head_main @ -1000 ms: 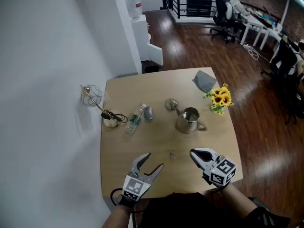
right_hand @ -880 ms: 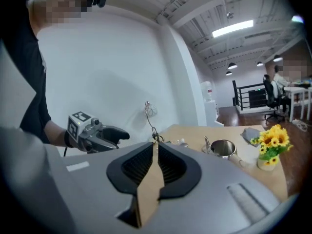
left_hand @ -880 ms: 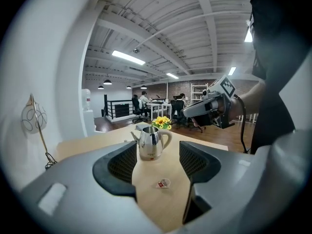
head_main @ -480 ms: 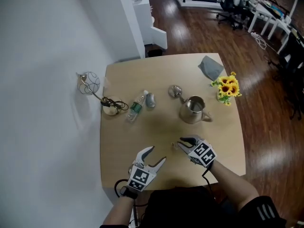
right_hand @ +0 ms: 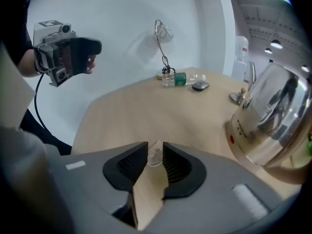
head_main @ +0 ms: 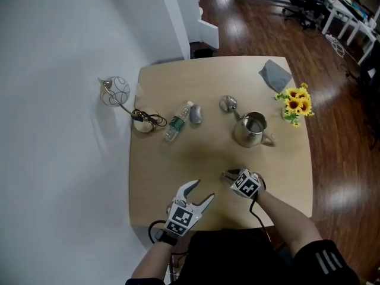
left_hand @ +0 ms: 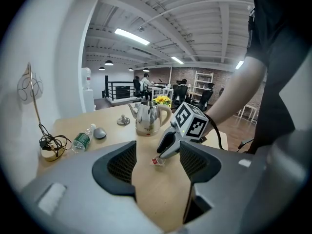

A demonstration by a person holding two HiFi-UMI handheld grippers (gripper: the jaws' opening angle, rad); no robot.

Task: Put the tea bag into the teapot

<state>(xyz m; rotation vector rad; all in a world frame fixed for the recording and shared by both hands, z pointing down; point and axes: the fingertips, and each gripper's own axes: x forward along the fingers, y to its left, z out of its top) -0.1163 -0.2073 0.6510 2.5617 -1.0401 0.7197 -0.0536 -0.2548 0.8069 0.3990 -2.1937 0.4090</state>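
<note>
White wall [head_main: 59, 70], dark wooden floor [head_main: 332, 129], white desks [head_main: 337, 10] beyond pale table [head_main: 178, 165].

- The head view looks steeply down from above and takes in the whole table [head_main: 178, 159].
- The left gripper view sits low over the tabletop and faces across it, with the right gripper [left_hand: 163, 153] close ahead and the teapot [left_hand: 146, 118] behind.
- The right gripper view, also low, looks along its own opening jaws, with the tea bag [right_hand: 155, 156] between them. It faces the wall [right_hand: 122, 33], and the left gripper [right_hand: 90, 57] shows at upper left.
- All three views share the teapot and the bottle [head_main: 176, 122] — each from its own side.
</note>
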